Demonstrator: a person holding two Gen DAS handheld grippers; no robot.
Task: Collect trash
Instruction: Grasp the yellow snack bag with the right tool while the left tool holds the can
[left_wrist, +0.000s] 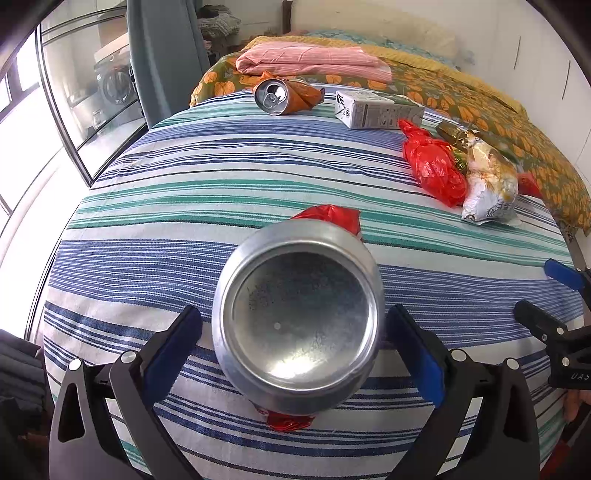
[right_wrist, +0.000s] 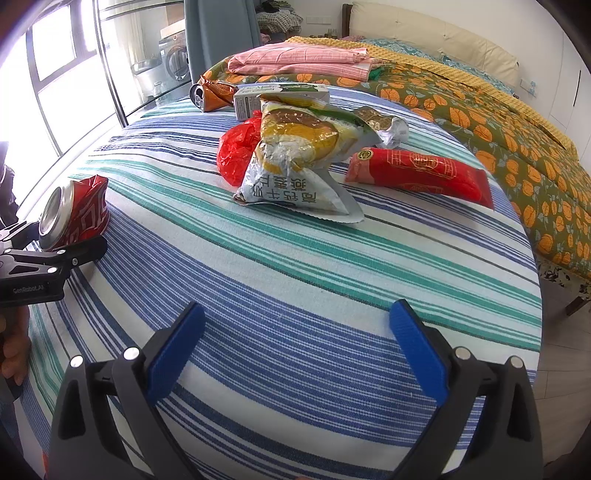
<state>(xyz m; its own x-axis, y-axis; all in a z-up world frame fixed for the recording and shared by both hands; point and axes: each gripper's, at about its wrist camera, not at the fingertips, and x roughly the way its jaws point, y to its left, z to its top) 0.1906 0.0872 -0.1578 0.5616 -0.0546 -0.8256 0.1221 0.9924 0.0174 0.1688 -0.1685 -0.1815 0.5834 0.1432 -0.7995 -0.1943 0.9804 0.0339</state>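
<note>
The red can (left_wrist: 299, 325) sits between the blue pads of the left gripper (left_wrist: 295, 347), its dull silver base turned straight back at that gripper's camera. Both pads stand off from the can's sides with a gap on each, so the jaws are spread wide and nothing is clamped. The right wrist view shows the can crumpled, lying on its side near the left edge of the striped bed cover (right_wrist: 295, 280), its long axis running along the left gripper's fingers and its far end pointing toward the middle of the cover. One black finger (right_wrist: 79, 251) lies just beside the can's near flank.

The right gripper (right_wrist: 295, 347) hangs over the near part of the cover, jaws wide apart with only striped cloth between them.

Farther along the cover lie a crushed orange can (left_wrist: 286, 96) with its opened top showing, a grey carton (left_wrist: 376, 110), a red plastic bag (left_wrist: 436, 168), a crumpled snack bag (right_wrist: 295, 162) and a long red packet (right_wrist: 421, 177) toward the right edge.
</note>
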